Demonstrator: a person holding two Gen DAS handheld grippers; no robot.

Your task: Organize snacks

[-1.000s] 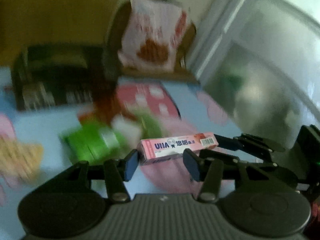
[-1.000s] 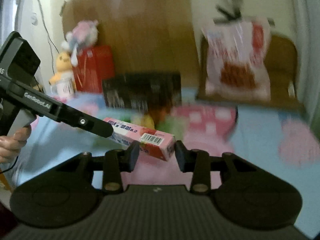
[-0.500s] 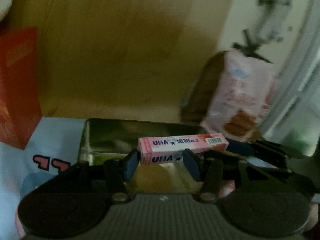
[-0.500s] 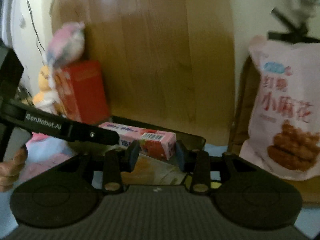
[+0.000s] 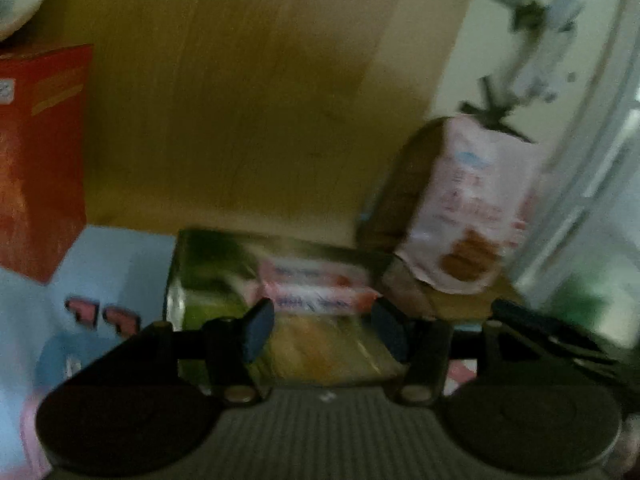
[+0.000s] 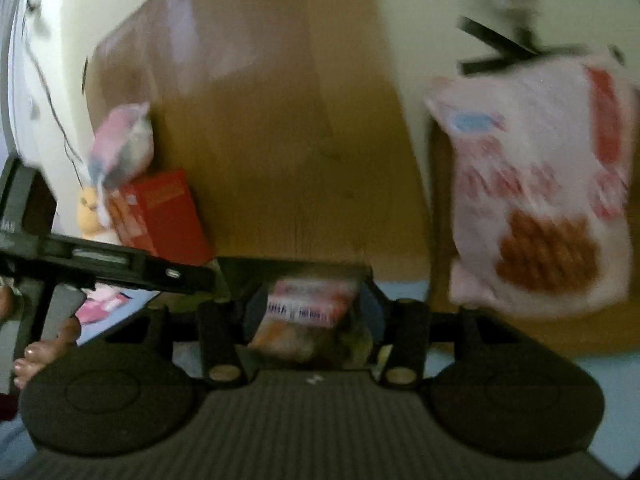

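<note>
Candy box, pink, lies blurred over the open metal tin, apparently inside it or dropping in. Judged step: deposit in the tin. Left gripper stands with fingers spread, box beyond the tips, released. Right gripper frames the box; contact cannot be told. Next move calls for backing both clear of the tin.
</note>
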